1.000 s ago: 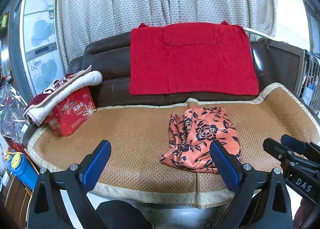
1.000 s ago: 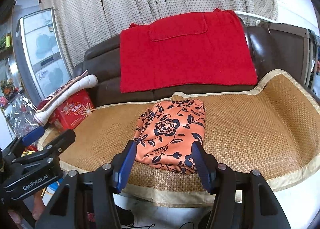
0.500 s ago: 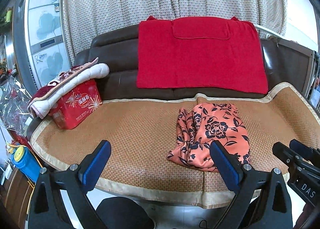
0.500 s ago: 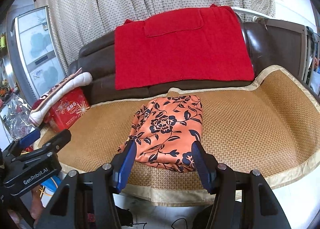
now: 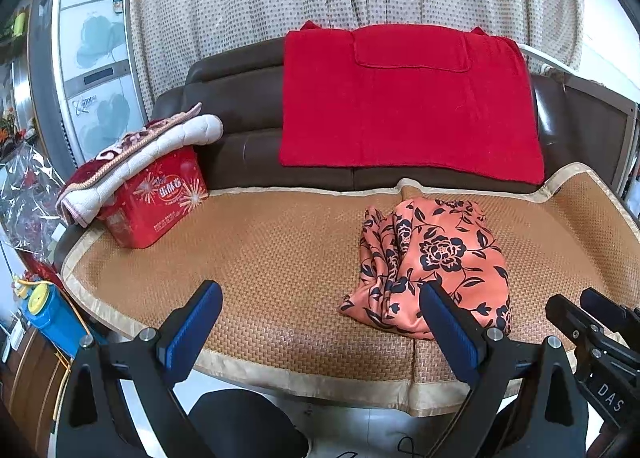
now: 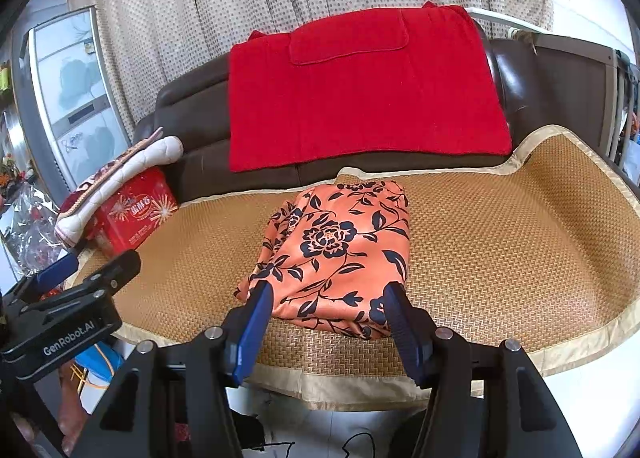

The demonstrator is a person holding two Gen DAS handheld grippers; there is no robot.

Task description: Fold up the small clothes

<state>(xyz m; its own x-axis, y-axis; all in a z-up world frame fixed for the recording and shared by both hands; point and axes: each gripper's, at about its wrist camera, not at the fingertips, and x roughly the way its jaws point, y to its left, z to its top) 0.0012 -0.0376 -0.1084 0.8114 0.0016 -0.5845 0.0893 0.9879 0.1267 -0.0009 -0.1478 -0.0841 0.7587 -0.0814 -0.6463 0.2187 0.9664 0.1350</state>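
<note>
Left wrist view: red gift box (image 5: 154, 200) at 9 o'clock, closed, contents hidden. Both the left hand-held gripper (image 5: 318, 324) and right hand-held gripper (image 6: 328, 322) are spread, empty; folded orange floral garment (image 6: 336, 254) on the sofa mat (image 6: 500, 250), untouched.

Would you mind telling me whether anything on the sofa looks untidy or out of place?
The orange floral garment on the woven mat is only loosely folded: its left edge bunches into uneven layers. Nothing else stands out.

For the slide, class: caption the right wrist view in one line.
Open right gripper poised before a folded orange floral garment on the woven sofa mat.
</note>
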